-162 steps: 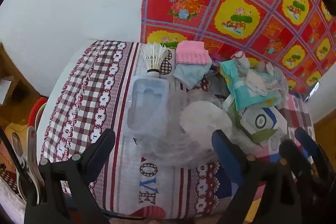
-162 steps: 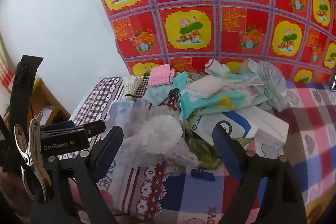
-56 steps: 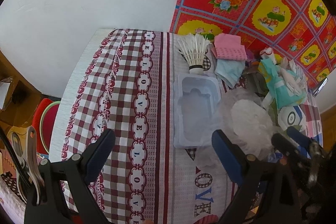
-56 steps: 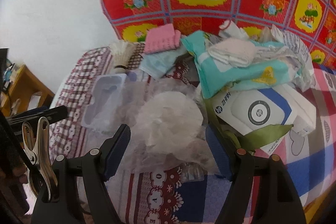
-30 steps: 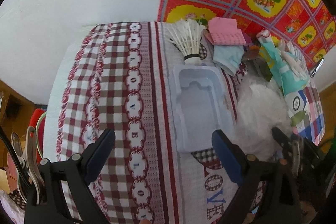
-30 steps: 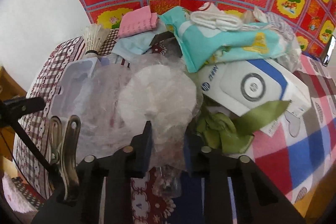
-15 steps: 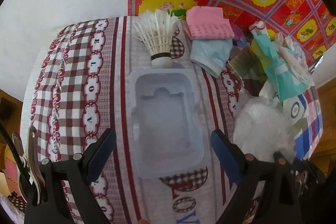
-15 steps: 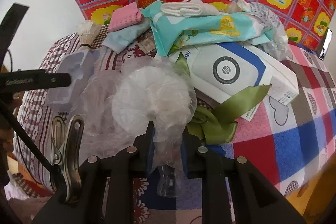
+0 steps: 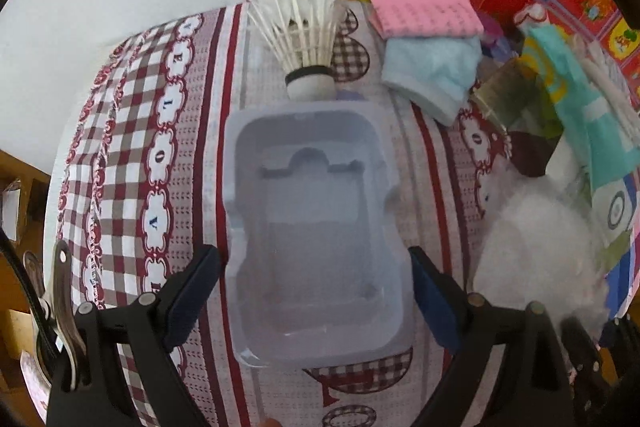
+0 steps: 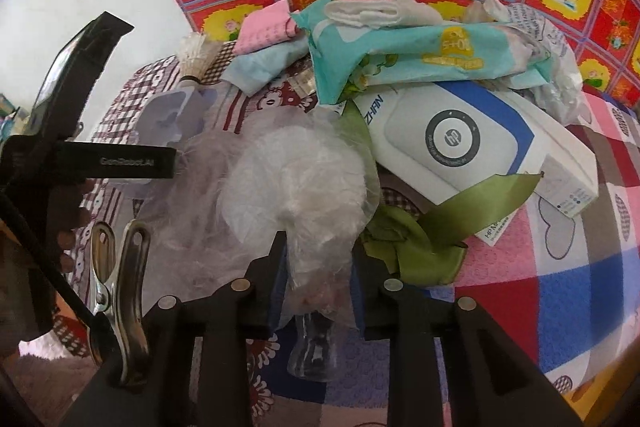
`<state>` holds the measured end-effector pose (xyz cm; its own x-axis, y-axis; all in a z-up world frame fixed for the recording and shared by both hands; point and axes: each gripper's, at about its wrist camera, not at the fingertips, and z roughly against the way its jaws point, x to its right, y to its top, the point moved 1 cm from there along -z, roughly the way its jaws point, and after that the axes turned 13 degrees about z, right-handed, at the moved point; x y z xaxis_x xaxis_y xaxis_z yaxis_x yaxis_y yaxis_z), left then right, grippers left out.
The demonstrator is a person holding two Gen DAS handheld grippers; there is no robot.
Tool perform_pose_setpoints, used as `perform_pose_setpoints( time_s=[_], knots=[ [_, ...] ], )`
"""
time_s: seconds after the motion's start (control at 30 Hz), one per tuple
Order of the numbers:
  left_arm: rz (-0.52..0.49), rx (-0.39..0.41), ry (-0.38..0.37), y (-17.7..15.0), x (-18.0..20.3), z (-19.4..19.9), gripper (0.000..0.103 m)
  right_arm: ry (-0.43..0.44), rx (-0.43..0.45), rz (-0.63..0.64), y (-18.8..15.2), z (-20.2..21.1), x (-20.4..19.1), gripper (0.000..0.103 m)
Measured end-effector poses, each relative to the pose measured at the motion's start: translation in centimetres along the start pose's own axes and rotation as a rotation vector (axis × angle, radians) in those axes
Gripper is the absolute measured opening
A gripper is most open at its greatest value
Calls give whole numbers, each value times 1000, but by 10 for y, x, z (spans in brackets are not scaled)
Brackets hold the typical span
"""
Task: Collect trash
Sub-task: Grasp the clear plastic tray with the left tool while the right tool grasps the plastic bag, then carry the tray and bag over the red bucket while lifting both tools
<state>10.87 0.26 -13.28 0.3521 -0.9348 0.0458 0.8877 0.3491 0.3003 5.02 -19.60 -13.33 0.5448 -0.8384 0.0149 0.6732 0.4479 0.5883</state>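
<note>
Left wrist: plastic tray [image 9: 316, 227] between wide-spread left claw [image 9: 314, 291] fingers, untouched.

Clear plastic tray [image 9: 316, 227] is lying open side up on the checked tablecloth [image 9: 132, 147], its far end just beside the shuttlecock [image 9: 308, 39]. Crumpled clear plastic bag [image 10: 296, 187] is sitting right of the tray, bunched and whitish, lower end pinched. White printer box [image 10: 472, 143] is lying flat behind the bag, under a teal wrapper [image 10: 400, 47]. Green ribbon [image 10: 440, 227] is trailing off the box.
</note>
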Motion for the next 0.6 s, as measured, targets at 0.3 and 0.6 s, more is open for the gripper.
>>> perform_pose_setpoints(
  time_s=[0.3,0.6],
  knots=[
    [48,-8,8,-6,-5,-3,92,78,34,-32,-4,3,9,31],
    [30,7,-4,-6,-8,12,76,118,40,-58,-2,-3,14,35]
  ],
)
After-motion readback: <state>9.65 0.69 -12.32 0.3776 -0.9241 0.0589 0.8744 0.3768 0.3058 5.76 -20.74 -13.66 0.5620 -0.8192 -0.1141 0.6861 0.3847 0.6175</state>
